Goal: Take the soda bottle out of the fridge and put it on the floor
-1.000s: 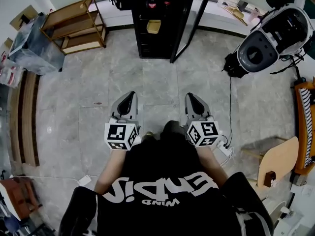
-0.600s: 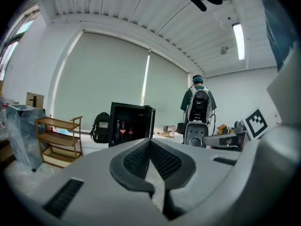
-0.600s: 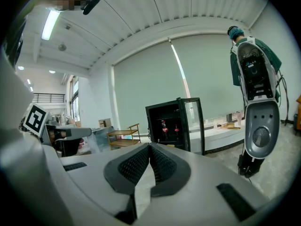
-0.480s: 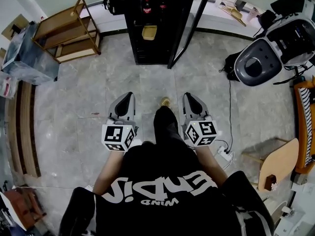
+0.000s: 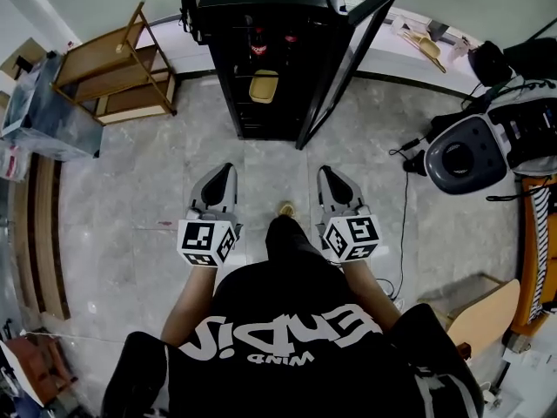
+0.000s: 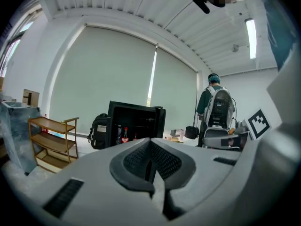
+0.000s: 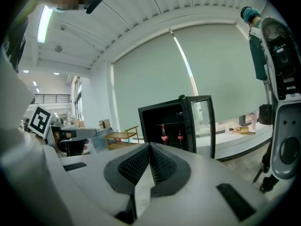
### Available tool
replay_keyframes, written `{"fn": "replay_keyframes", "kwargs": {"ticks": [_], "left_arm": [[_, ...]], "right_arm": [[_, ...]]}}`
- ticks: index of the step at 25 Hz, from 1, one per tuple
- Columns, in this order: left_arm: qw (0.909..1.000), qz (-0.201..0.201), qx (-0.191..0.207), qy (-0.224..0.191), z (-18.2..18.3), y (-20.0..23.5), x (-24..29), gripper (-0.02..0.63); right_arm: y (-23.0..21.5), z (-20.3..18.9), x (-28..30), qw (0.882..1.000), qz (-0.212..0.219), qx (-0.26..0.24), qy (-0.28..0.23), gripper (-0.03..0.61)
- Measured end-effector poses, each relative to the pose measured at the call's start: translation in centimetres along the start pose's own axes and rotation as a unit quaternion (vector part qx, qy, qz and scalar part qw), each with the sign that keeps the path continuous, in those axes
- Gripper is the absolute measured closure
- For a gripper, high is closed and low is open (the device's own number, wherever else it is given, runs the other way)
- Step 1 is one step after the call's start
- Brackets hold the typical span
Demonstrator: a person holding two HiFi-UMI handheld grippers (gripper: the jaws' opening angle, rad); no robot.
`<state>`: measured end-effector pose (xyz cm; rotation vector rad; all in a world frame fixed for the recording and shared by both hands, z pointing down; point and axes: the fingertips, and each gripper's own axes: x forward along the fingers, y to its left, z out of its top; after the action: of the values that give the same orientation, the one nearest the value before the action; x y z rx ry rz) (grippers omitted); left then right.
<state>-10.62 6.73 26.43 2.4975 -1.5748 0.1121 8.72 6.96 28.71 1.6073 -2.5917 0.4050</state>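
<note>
A black fridge (image 5: 261,59) stands ahead with its glass door (image 5: 344,59) swung open to the right. Two red-labelled soda bottles (image 5: 258,40) stand on an upper shelf inside, and a yellowish container (image 5: 264,86) sits lower down. My left gripper (image 5: 219,179) and right gripper (image 5: 330,178) are held side by side over the floor, well short of the fridge, both shut and empty. The left gripper view shows the bottles (image 6: 124,134) far beyond the closed left gripper (image 6: 150,157). The right gripper view shows them (image 7: 163,133) beyond the closed right gripper (image 7: 150,161).
A wooden shelf rack (image 5: 122,64) stands left of the fridge, with a black backpack (image 5: 191,7) beside it. A white and grey machine (image 5: 470,151) with a cable (image 5: 403,233) is at the right. A wooden chair (image 5: 483,316) is near right. A person (image 6: 214,107) stands at the back.
The fridge has come closer and lower in the head view as I walk toward it. Both grippers stay shut and side by side.
</note>
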Motion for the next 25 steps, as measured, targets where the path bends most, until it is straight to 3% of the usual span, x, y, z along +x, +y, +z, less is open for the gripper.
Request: {"fn": "replay_keyframes", "kwargs": {"ticks": [10, 16, 25], "left_arm": [[0.9996, 0.027, 0.000, -0.010, 2.8, 1.6, 8.7, 0.606], [0.9995, 0.029, 0.002, -0.014, 3.6, 3.4, 11.4, 0.606], [0.9999, 0.001, 0.008, -0.010, 4.9, 5.6, 14.2, 0.606]], "right_arm": [[-6.0, 4.3, 7.5, 1.000, 0.023, -0.002, -0.009, 0.554], [-5.9, 4.5, 10.6, 0.999, 0.041, -0.005, -0.001, 0.554], [-5.6, 5.6, 13.8, 1.000, 0.016, 0.003, -0.006, 0.554]]}}
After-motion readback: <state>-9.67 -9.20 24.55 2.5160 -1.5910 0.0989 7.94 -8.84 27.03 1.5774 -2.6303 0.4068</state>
